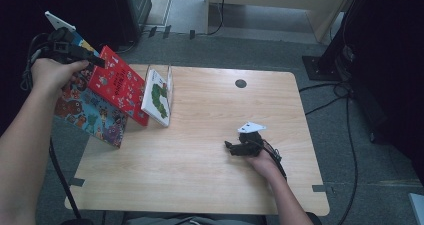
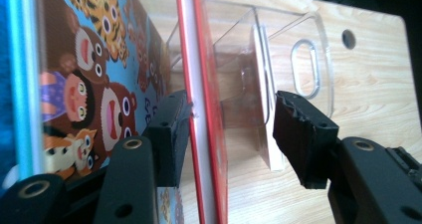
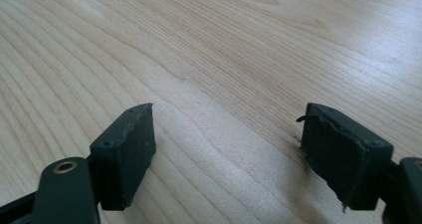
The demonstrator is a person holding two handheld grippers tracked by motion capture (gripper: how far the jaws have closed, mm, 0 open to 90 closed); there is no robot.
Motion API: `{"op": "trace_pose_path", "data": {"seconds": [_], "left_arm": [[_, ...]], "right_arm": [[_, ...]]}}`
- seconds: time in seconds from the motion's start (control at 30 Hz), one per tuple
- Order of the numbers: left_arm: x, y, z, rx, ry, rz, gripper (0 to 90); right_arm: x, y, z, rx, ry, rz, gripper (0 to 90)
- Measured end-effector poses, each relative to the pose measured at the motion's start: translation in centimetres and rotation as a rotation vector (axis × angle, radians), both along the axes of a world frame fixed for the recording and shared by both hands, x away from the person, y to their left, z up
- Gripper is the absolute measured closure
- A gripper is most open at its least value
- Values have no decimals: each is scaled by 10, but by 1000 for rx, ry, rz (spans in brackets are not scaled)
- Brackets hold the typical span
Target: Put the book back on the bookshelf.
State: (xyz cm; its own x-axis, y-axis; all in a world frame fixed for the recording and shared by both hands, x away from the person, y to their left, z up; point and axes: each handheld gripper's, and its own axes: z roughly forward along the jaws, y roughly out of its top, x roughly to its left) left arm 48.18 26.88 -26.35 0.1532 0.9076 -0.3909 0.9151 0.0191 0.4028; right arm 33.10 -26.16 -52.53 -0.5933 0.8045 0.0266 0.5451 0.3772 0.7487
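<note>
High view, from the left: a forearm rises along the table's left edge, and its hand holds the left gripper [image 1: 89, 60] up over the table's near-left corner region, at the top edge of the red book [image 1: 120, 84]. That book leans tilted, its top toward the left, between a larger blue picture book [image 1: 92, 112] with cartoon animals on its left and a clear acrylic book stand [image 1: 169, 87] on its right. A white caterpillar book [image 1: 157, 96] stands propped inside the stand, tilted the same way.

Left gripper view, again from the left: the blue picture book [image 2: 89, 84], then the red book [image 2: 206, 109] seen edge-on between the two black jaws. The left pad [image 2: 171, 134] lies at or just beside the red cover, while the right pad [image 2: 298, 134] stands well clear of it, near the edge of the white book [image 2: 263, 89] in the clear stand [image 2: 303, 40]. So the left gripper is released, its jaws spread with the red book merely standing between them.

Further right in the high view, the wooden table [image 1: 210, 175] lies bare up to the right gripper [image 1: 230, 146], which rests low on the tabletop, pointing left. Right gripper view shows its jaws parted wide over plain wood grain [image 3: 224, 59], released, holding nothing.
</note>
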Motion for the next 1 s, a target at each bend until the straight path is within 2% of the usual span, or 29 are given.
{"op": "trace_pose_path", "data": {"seconds": [0.2,0.27,0.4,0.57,0.67,0.73,0.87,1.0], "left_arm": [[-9,0,10,-4,-12,-18,488],[-13,-4,11,5,-14,-39,486],[-24,-18,11,-10,-23,-84,466],[-36,-33,1,-16,-23,-128,442],[-44,-39,-6,-36,-23,-156,435],[-52,-42,-11,-54,-32,-161,434],[-61,-48,-22,-50,-29,-181,432],[-69,-55,-36,-68,-28,-199,427]], "right_arm": [[0,0,0,0,0,0,210],[0,0,0,0,0,0,210],[0,0,0,0,0,0,210],[0,0,0,0,0,0,210],[0,0,0,0,0,0,209],[0,0,0,-1,1,-1,207],[0,0,0,-1,1,1,204],[0,0,0,-2,1,1,203]]}}
